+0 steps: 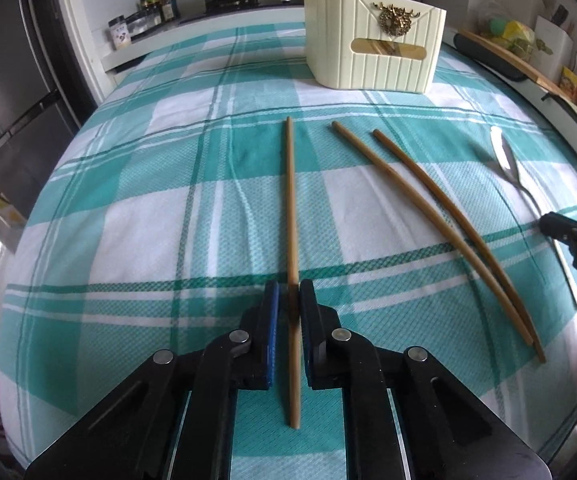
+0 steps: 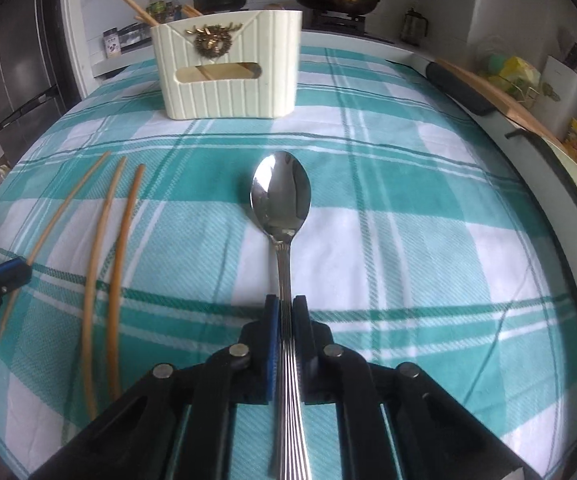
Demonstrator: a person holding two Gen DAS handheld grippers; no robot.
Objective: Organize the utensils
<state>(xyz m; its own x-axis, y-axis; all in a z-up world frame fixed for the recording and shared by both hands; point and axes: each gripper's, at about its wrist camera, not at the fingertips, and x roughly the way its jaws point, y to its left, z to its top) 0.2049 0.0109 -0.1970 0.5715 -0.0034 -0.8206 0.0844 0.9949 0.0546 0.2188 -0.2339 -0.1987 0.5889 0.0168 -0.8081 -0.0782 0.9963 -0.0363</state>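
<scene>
Ahead of both sets of fingers, the cream holder [image 2: 228, 68] is already stocked with some chopsticks. Two loose chopsticks [image 1: 440, 216] are left on the cloth between the grippers. The left gripper [image 1: 288, 300], angled downward, is pinched on a single chopstick [image 1: 291, 208]; the right gripper [image 2: 284, 312], likewise angled, is clamped on the spoon [image 2: 282, 200] handle.

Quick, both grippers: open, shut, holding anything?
Left gripper: shut on one chopstick.
Right gripper: shut on the spoon handle.
</scene>
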